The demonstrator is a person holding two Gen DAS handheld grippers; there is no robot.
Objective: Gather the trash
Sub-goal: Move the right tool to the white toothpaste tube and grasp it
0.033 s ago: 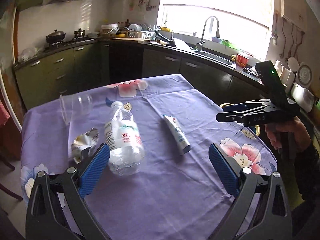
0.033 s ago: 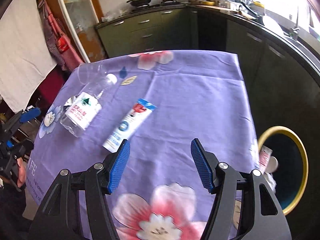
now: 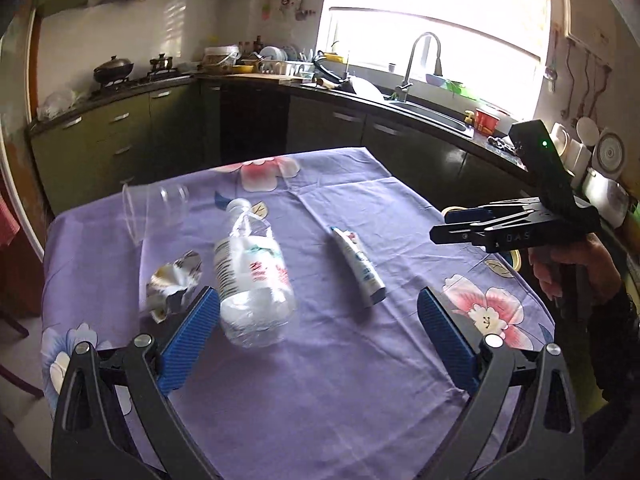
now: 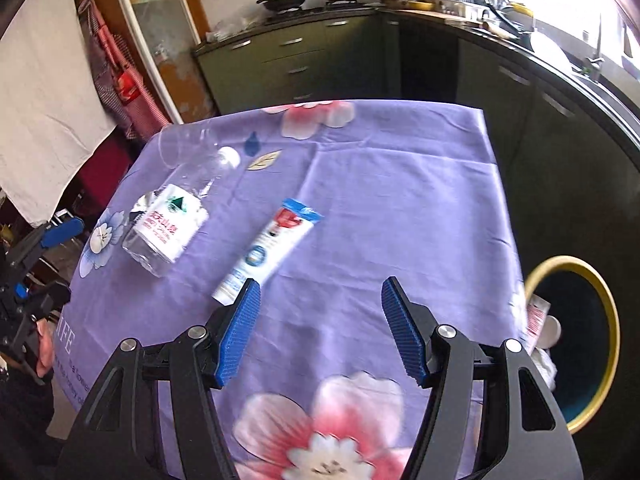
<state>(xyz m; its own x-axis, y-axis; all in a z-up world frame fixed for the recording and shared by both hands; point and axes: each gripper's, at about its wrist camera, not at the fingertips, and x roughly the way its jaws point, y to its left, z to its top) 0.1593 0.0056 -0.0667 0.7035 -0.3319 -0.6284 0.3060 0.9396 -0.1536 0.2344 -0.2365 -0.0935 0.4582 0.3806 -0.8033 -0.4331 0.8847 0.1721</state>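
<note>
Left gripper (image 3: 318, 320) spread, bottle (image 3: 252, 276) lying, cap (image 3: 239, 205) pointing away

Left gripper (image 3: 318, 322): black triangular arms, ribbed blue pads, silver screws. Right gripper (image 4: 320, 312) matches, with "DAS" lettering and 1 green light. Bare-skinned right hand (image 3: 560, 266), dark sleeve.

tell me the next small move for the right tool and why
Probably ease the right tool forward and a little left so its open jaws straddle the tube. Both tools are open and hold nothing, the tube lies flat just ahead of the right tool's left finger, and the bin sits beside the table on that side, a short carry.
</note>
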